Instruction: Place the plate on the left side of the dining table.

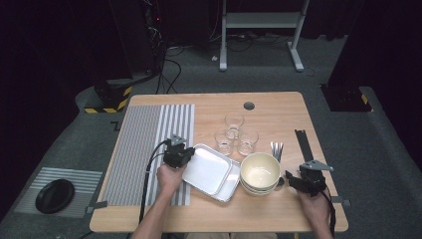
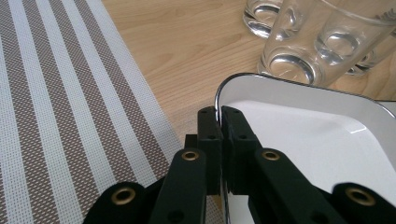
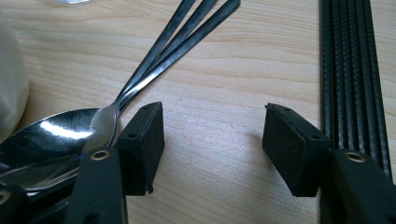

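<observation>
The white enamel rectangular tray with a dark rim (image 1: 206,168) lay near the middle of the light wooden table (image 1: 268,214), stacked on a second tray of the same kind whose edge showed at its lower right, and just right of the brown-and-white striped woven placemat (image 1: 144,149). I went from the big things down. The placemat covered the table's left part. The stack of cream ceramic bowls (image 1: 260,173) stood touching the right side of the trays. Behind the trays I saw three clear drinking glasses (image 1: 234,133) grouped close together; in the left gripper view the nearest of them stood just beyond the tray's far rim. A black ribbed strip (image 3: 350,70) lay along the table's right edge, and a bundle of steel spoons (image 3: 154,70) lay between it and the bowls, handles pointing away from me.

My left gripper (image 2: 219,122) was clenched on the tray's left rim, one pad outside the rim and one inside it, the thin edge pinched between them. My right gripper (image 3: 212,140) rested low over bare wood beside the spoons, its jaws standing wide apart with nothing between them, the left pad just beside a spoon bowl.
</observation>
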Available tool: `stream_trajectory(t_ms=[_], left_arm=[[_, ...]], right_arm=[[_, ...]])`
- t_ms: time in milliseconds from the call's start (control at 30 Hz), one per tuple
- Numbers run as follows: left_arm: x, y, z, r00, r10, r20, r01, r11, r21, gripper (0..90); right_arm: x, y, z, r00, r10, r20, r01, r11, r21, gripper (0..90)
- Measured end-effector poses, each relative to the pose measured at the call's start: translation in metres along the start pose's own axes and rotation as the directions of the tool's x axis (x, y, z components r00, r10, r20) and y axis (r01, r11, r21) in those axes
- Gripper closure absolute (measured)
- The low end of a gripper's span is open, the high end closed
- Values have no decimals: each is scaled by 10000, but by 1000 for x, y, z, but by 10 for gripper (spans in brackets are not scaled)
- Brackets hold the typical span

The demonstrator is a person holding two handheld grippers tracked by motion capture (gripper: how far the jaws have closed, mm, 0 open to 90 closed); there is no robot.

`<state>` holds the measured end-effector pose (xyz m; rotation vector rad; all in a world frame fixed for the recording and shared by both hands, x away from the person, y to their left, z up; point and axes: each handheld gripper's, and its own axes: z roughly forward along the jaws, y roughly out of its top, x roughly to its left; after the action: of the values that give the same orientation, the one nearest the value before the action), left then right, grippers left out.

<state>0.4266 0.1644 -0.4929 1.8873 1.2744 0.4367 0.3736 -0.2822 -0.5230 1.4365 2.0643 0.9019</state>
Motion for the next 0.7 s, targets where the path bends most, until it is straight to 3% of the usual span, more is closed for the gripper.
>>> stream_trajectory(t_ms=[67, 100, 200, 267, 433, 467, 567, 600, 700], left_arm=[[0, 0, 0, 10000, 24, 10, -24, 10000, 16, 867], [2, 1, 0, 9997, 236, 20, -236, 9997, 48, 868], [1, 1, 0, 9998, 175, 2, -175, 9998, 68, 871], [0, 0, 0, 9998, -193, -12, 193, 9998, 27, 874], [0, 1, 1, 9994, -335, 85, 335, 9994, -5, 882], [2, 2, 0, 9999, -101, 115, 100, 9999, 34, 882], [2, 2, -1, 9999, -99, 127, 99, 10000, 16, 884], [0, 2, -1, 9993, -371, 104, 371, 9993, -10, 884], [0, 2, -2, 9989, -431, 193, 432, 9991, -50, 885]], right_arm=[[0, 0, 0, 10000, 11, -3, -11, 10000, 3, 387], [0, 0, 0, 10000, -40, 2, 40, 10000, 15, 387], [0, 0, 0, 10000, -38, 1, 38, 10000, 13, 387], [0, 0, 0, 10000, -35, 0, 35, 10000, 15, 387], [0, 0, 0, 10000, -38, 1, 38, 10000, 11, 387], [0, 0, 0, 10000, -39, 0, 39, 10000, 13, 387], [0, 0, 0, 10000, -28, -3, 28, 10000, 17, 387], [0, 0, 0, 10000, -32, -2, 32, 10000, 15, 387], [0, 0, 0, 10000, -19, -2, 19, 10000, 20, 387]])
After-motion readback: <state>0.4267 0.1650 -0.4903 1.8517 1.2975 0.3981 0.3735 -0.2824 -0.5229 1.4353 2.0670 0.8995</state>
